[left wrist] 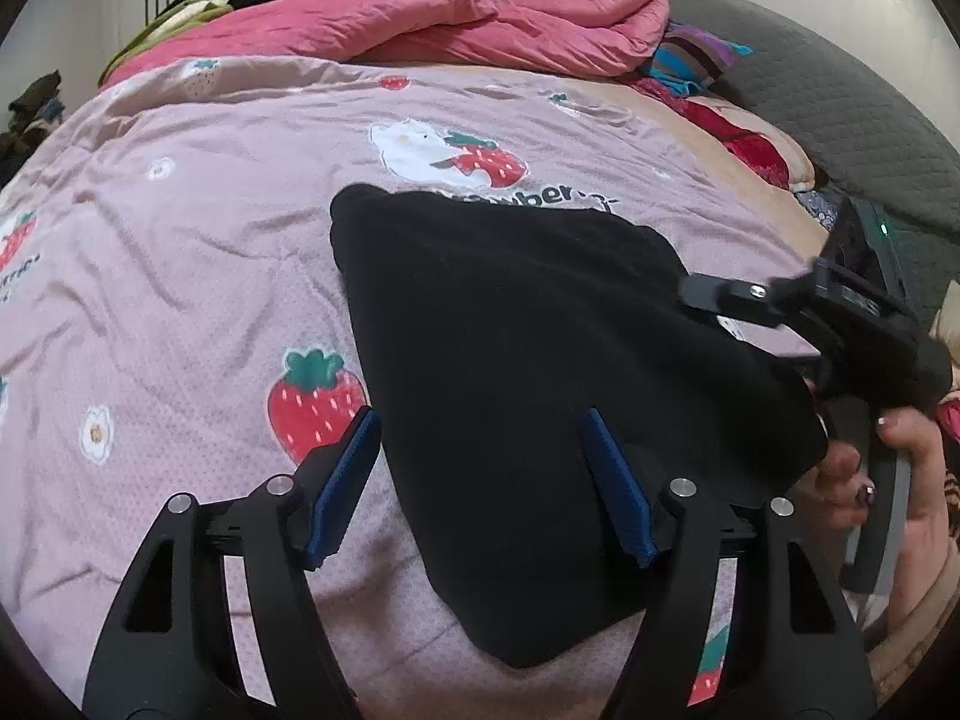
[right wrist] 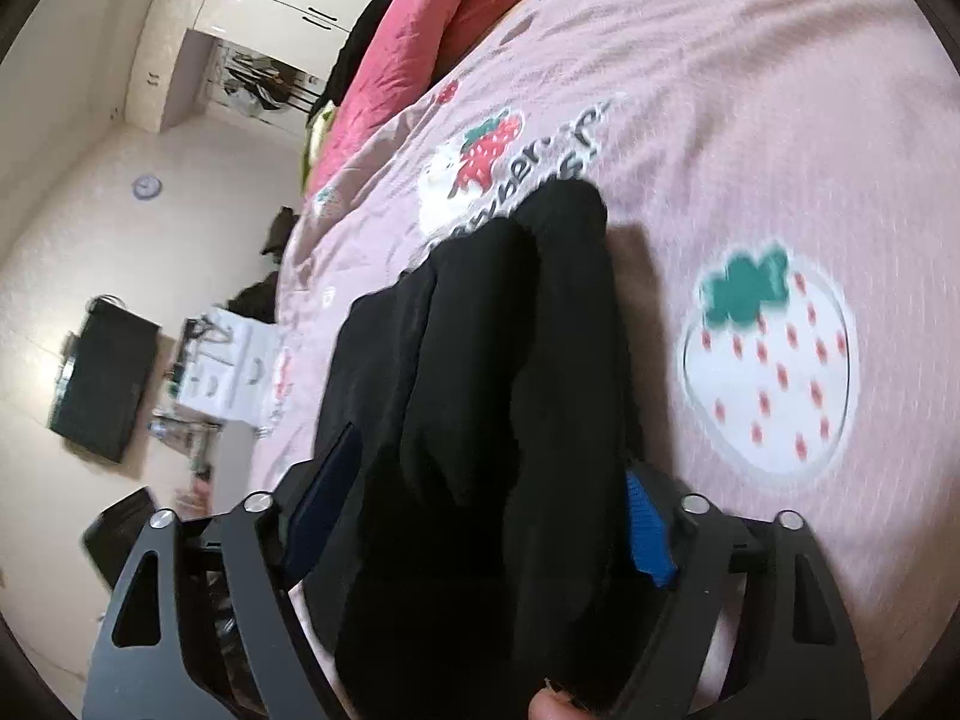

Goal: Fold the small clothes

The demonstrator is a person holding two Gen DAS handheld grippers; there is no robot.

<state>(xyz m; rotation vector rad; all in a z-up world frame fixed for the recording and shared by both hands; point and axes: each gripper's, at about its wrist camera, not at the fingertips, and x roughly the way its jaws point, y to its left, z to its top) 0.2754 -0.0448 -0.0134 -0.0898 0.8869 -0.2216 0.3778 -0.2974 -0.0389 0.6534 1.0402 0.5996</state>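
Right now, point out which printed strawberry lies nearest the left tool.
The big plain red strawberry, right beside the left tool's left-hand pad, at the black garment's edge. The bear's strawberry lies beyond the garment, farther up the sheet.

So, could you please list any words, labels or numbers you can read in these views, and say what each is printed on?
"...wber...": part of a black printed word on the pink strawberry bedspread, just beyond the black garment, which hides its start.
A second line under it, in the right wrist view: too blurred to read.
Dark letters at the bedspread's left edge, in the left wrist view: too cut off to read.
No other text is visible.
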